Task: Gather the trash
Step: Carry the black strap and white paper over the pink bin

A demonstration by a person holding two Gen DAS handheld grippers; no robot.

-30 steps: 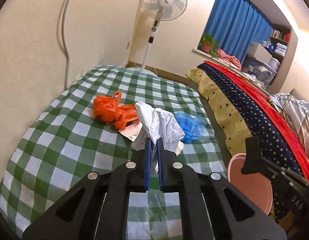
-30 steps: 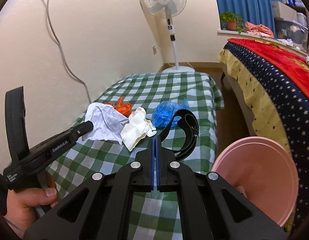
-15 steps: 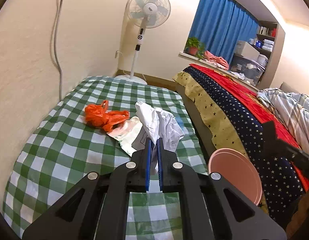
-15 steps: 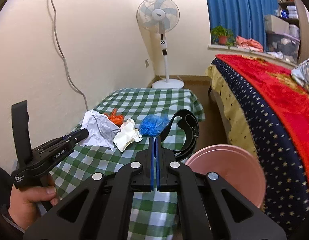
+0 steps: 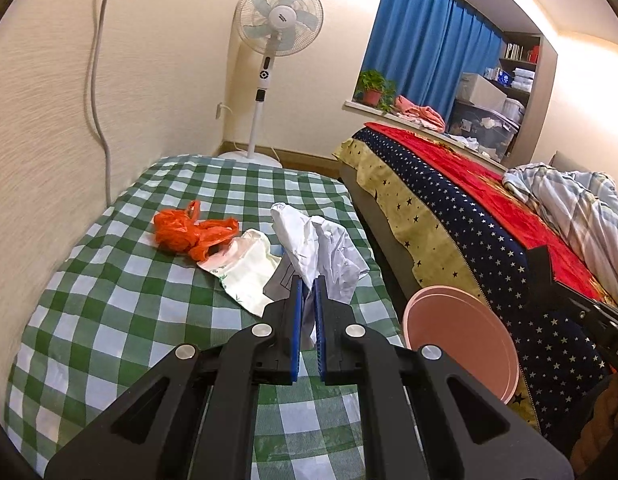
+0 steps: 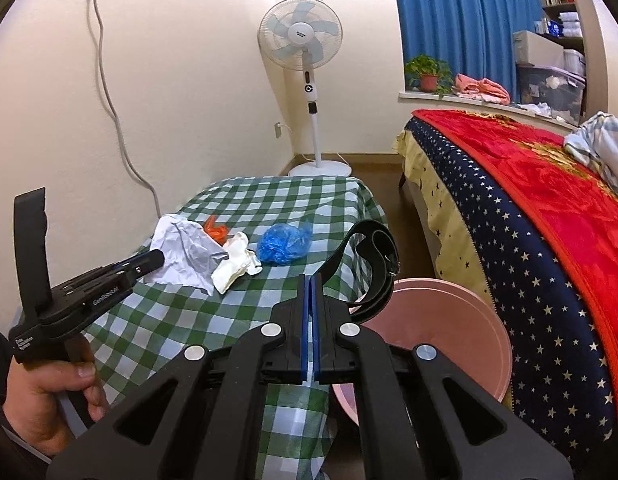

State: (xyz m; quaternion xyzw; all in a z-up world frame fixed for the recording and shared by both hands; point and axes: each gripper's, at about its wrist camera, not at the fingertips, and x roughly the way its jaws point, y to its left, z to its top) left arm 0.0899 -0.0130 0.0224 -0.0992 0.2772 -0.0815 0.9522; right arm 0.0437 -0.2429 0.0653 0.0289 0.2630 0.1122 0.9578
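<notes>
My left gripper (image 5: 307,284) is shut on a crumpled white paper (image 5: 321,252) and holds it above the green checked table (image 5: 109,300); it also shows in the right wrist view (image 6: 181,256), with the left gripper (image 6: 155,258) at its edge. My right gripper (image 6: 312,280) is shut on a black strap (image 6: 373,264) that loops above the pink bin (image 6: 449,328). An orange plastic bag (image 5: 185,232), a white printed bag (image 5: 245,268) and a blue plastic wad (image 6: 285,242) lie on the table. The pink bin (image 5: 465,328) stands on the floor at the table's right.
A white standing fan (image 5: 269,60) is beyond the table's far end. A bed with a red and starred navy cover (image 6: 549,220) runs along the right. A grey cable (image 6: 113,112) hangs down the left wall from a socket.
Both grippers have drawn back and up from the table with their loads. The pink bin now shows more fully to the right of the left gripper.
</notes>
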